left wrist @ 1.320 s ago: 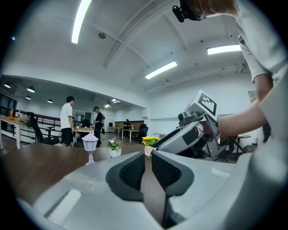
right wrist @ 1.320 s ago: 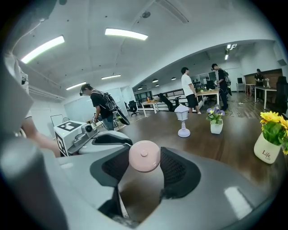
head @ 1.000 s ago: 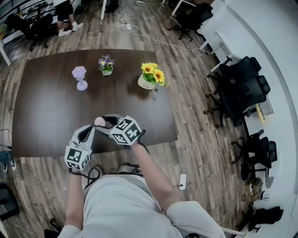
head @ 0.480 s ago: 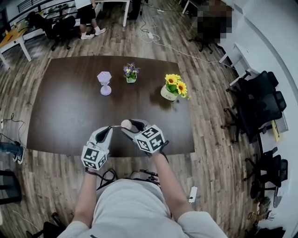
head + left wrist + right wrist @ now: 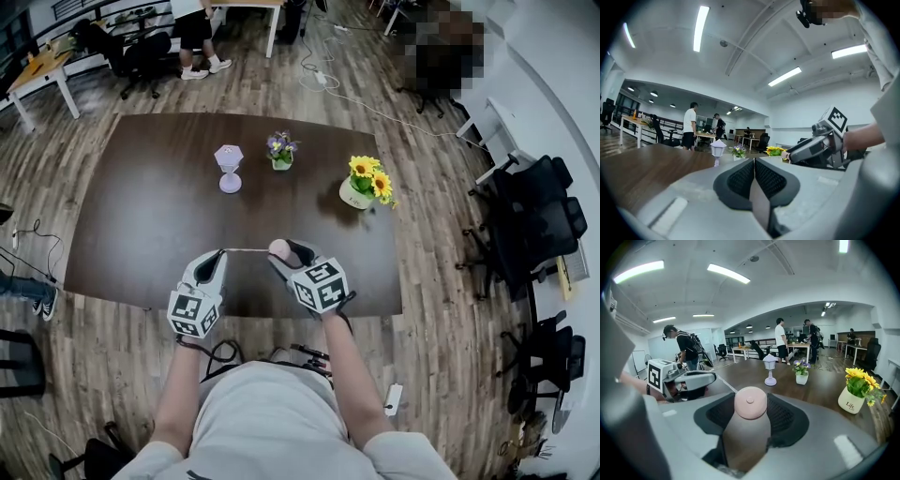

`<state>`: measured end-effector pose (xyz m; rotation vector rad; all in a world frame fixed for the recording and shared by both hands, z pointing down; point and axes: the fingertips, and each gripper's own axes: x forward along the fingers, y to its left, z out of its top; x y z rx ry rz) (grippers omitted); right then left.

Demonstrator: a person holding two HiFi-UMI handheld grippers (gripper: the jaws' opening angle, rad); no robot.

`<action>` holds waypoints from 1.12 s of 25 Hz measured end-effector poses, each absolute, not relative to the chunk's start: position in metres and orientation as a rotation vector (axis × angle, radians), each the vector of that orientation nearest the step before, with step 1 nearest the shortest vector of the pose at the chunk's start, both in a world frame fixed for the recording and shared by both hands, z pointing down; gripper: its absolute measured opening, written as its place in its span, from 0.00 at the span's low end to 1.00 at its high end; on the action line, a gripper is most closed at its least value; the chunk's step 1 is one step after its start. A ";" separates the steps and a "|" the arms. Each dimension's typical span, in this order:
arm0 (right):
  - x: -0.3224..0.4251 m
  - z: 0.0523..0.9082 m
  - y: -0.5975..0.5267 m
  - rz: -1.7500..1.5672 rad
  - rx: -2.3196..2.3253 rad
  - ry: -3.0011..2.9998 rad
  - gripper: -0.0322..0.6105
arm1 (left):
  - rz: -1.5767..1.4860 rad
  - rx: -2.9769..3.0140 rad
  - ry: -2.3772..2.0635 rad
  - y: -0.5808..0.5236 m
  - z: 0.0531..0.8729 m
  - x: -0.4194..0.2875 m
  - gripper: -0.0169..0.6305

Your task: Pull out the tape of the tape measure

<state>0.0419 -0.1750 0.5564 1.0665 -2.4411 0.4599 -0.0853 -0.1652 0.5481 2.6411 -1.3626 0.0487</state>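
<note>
A round pink tape measure [image 5: 278,248] is held over the near edge of the dark brown table [image 5: 131,225], with my right gripper [image 5: 284,249] shut on its sides. In the right gripper view the pink case [image 5: 750,402] fills the gap between the pads. A thin strip of tape [image 5: 247,250] runs level from the case leftward to my left gripper [image 5: 222,252]. That gripper [image 5: 753,164] is shut on the tape's end. From the left gripper view I see the right gripper [image 5: 790,155] off to the right.
On the table's far half stand a purple lantern-shaped lamp [image 5: 229,167], a small pot of purple flowers [image 5: 280,150] and a white pot of sunflowers [image 5: 366,183]. Black office chairs [image 5: 530,211] line the right wall. People stand by desks beyond the table [image 5: 197,33].
The two grippers have drawn apart: the right one with the pink case has moved right of the left one, and a longer strip of tape shows between them.
</note>
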 end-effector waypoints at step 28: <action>0.075 0.567 -0.173 0.441 1.138 -2.368 0.39 | 0.077 2.585 -1.459 -0.162 0.554 -0.111 0.05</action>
